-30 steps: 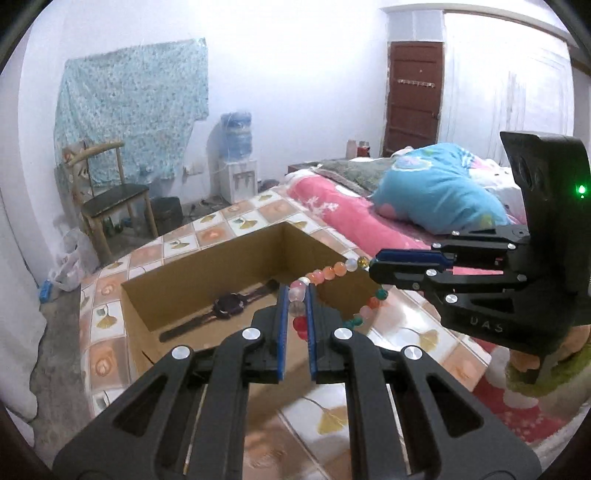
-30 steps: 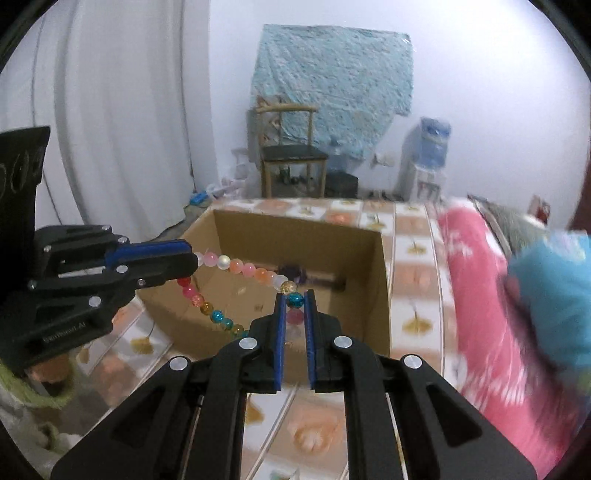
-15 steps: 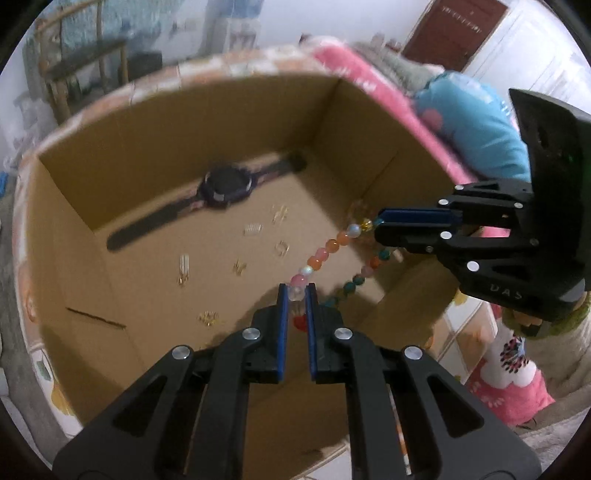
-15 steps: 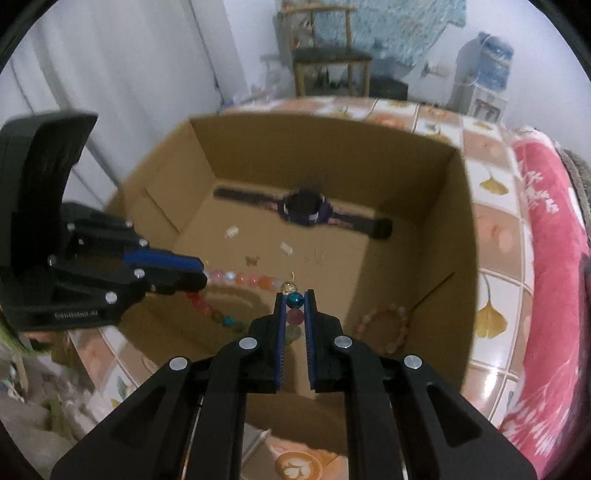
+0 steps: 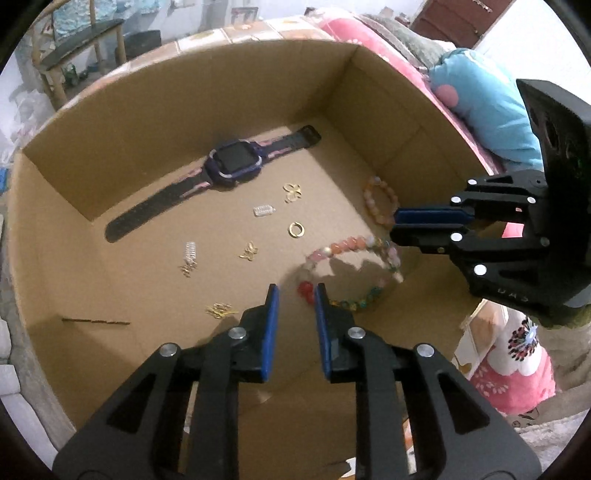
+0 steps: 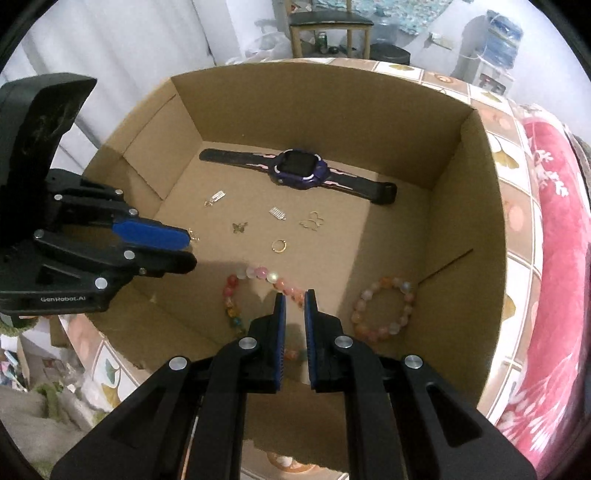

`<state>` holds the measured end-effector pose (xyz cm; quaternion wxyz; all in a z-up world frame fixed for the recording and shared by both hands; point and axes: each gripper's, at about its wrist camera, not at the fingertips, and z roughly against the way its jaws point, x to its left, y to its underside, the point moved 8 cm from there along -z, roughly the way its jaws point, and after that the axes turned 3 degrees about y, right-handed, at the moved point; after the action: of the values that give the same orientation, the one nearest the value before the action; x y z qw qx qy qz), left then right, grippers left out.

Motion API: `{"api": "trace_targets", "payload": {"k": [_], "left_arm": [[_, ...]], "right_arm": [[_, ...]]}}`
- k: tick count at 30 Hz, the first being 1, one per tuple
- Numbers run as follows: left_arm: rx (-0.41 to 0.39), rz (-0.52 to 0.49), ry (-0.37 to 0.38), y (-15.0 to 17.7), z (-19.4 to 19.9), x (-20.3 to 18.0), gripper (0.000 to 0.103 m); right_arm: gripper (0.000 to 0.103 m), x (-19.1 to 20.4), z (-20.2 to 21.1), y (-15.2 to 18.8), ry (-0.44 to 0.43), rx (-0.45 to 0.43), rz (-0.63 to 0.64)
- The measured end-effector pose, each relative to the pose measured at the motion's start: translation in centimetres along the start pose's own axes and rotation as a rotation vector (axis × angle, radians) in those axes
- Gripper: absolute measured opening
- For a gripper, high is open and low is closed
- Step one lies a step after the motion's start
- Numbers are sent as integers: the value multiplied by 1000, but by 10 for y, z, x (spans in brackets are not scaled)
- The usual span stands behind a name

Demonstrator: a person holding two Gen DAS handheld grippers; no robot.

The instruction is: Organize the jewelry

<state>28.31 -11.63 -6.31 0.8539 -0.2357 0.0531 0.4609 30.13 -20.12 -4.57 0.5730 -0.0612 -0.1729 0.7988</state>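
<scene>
A multicolour bead bracelet [image 5: 343, 245] [image 6: 258, 273] hangs slack just over the floor of the cardboard box [image 5: 184, 92] [image 6: 332, 103]. My left gripper [image 5: 294, 290] [image 6: 190, 251] is opening. A red bead sits loose between its blue pads, which no longer press on it. My right gripper [image 6: 294, 295] [image 5: 394, 226] stays shut on the bracelet's orange beads at its tips. Also on the box floor are a purple watch [image 5: 234, 164] [image 6: 299, 173], a peach bead bracelet [image 5: 367, 201] [image 6: 386, 281], a gold ring [image 5: 296, 229] [image 6: 279, 245] and several small charms.
The box stands on a tiled tabletop [image 6: 517, 206], and both grippers point steeply down into it. A bed with a pink cover [image 6: 554, 221] and a blue pillow [image 5: 487, 110] lies along one side. A wooden chair [image 6: 328, 18] stands beyond the box.
Both grippers sank from above the box rim down into it and tilted downward. The left jaws have parted off the bracelet, which was stretched between the grippers and now hangs slack.
</scene>
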Motion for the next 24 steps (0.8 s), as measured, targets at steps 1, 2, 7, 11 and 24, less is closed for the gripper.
{"api": "trace_targets", "payload": {"k": [1,2,7,11,24], "left_arm": [[-15,1,-8,0,1,1,21],[-33,1,-15,-1,5,2,25],[-190,6,-52,-3,44,-2,45],[-325,67,-97,4,82,-4,68],[-589,97,-393,48,150,-44,95]], "right_arm": [[11,-1,4,-1,3,-14,-8],[11,-3,8,-2,3,-28,-19],[34,-13,50,-10,-56,-194,-147],[52,-10,90,-4,-91,-334,-254],[92,19,141,39,160,-431,-255]]}}
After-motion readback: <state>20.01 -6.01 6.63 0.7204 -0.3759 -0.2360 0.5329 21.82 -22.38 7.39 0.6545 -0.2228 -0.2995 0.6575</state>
